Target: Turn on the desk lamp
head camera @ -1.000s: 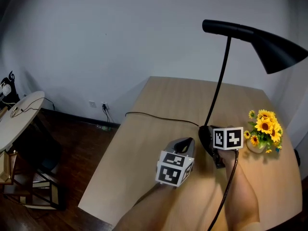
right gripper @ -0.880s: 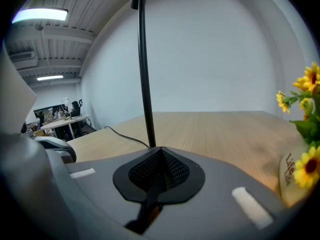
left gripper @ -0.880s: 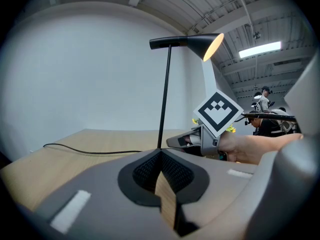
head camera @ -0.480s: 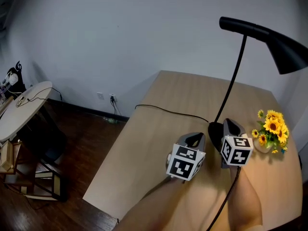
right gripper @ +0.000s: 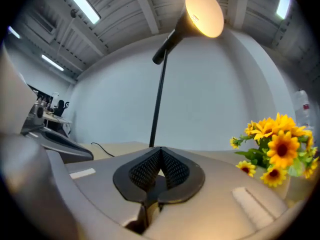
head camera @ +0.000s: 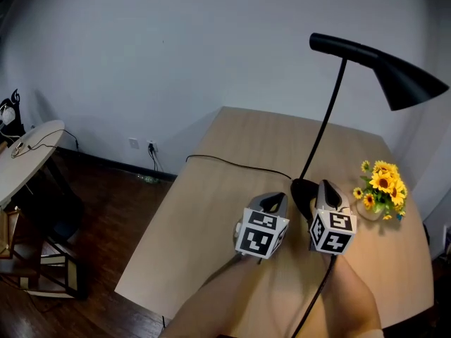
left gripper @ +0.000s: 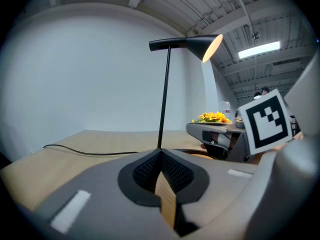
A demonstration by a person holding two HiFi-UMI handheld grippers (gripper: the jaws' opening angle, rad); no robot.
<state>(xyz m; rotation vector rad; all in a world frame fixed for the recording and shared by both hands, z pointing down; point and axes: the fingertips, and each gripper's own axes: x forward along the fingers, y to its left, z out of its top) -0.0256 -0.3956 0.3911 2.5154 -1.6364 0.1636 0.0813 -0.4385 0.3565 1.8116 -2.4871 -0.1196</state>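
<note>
Desk lamp (head camera: pixel 325 115): black, thin stem, cone shade. It stands on the bench (head camera: pixel 225 136) toward its right side, with the round base just ahead of both grippers.

Shade (right gripper: pixel 204 13): from below in both gripper views the inside glows warm and bright. We judge the lamp to be lit, so the task looks done or all but done. At most, backing the grippers away is left.

Right gripper (head camera: pixel 325 187): hovers at the lamp base, over its near edge. Its fingers (right gripper: pixel 225 184) are clenched together with nothing between them.

Left gripper (head camera: pixel 272 201): just beside the right one, over bare bench. Its fingers (left gripper: pixel 95 194) are also closed tip to tip and hold nothing.

Cord (head camera: pixel 232 163): black, runs from the base across the bench toward the left edge.

Sunflowers (head camera: pixel 382 184): small bunch in a pot, right of the base, not touching it.

Hard to make out:
- We see no switch in any view.
- The right gripper covers part of the base in the head view.
- The head view shows only the shade's dark top, so the glow reads from the gripper views alone.
- We cannot tell whether the right fingers touch the base.
- We lose the cord past the bench edge.
</note>
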